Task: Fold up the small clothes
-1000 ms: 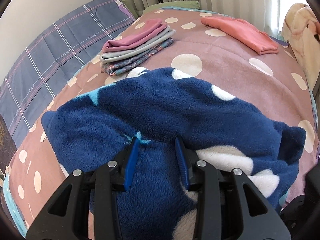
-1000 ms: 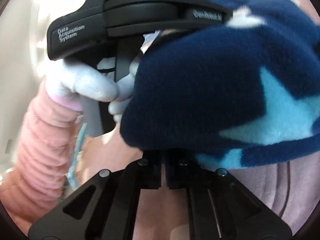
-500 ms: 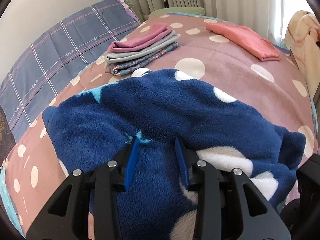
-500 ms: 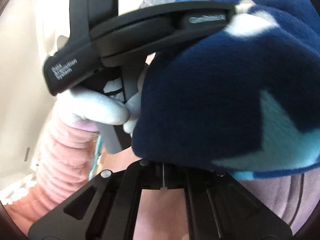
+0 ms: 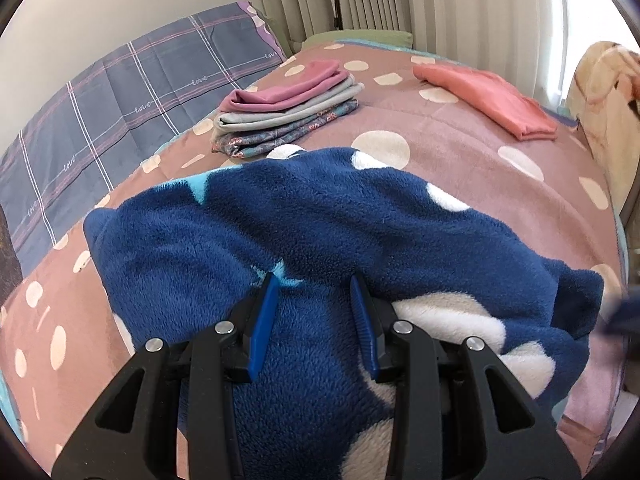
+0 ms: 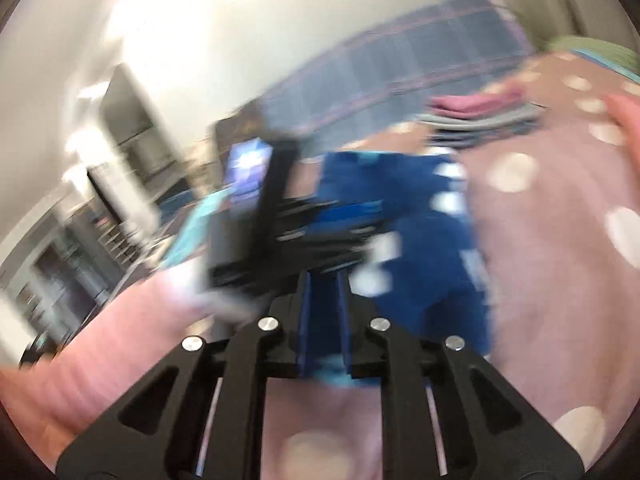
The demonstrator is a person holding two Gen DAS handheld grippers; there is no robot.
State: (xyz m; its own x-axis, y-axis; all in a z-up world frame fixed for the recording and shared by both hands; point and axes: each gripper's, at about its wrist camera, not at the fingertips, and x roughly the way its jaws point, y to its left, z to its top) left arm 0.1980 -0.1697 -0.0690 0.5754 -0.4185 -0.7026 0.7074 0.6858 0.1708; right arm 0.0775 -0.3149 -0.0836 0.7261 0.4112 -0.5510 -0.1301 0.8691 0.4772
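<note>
Navy fleece with white dots and pale blue stars — the garment (image 5: pixel 320 240) fills the lower centre of the left wrist view, lying on the pink dotted bedspread (image 5: pixel 460 160). One layer is already laid across the middle, its folded edge running from centre toward the right.

The left gripper (image 5: pixel 316 296) sits at bottom centre with its blue pads spread apart, fleece showing between them; nothing is clamped. The right wrist view is heavily motion-blurred. The right gripper (image 6: pixel 323 312) appears at bottom centre with a narrow gap between its pads. A scrap of blue fabric seems to sit low between them, but whether it is pinched cannot be told.

Other items noted: a stack of folded clothes (image 5: pixel 284 116) at upper centre, and a single folded coral piece (image 5: pixel 488 100) at upper right, both well apart from the work.

Judgement: the fold is partly made and the next crease is in hand.
- The left gripper would do best to close on the near edge, taking both layers of pile, not the top one alone.
- Thick fleece likely springs back — the fold should be pressed flat before release.
- The right side should be carried over level with the left, so the edges meet square.
- The travel should stay short of the finished stack.
</note>
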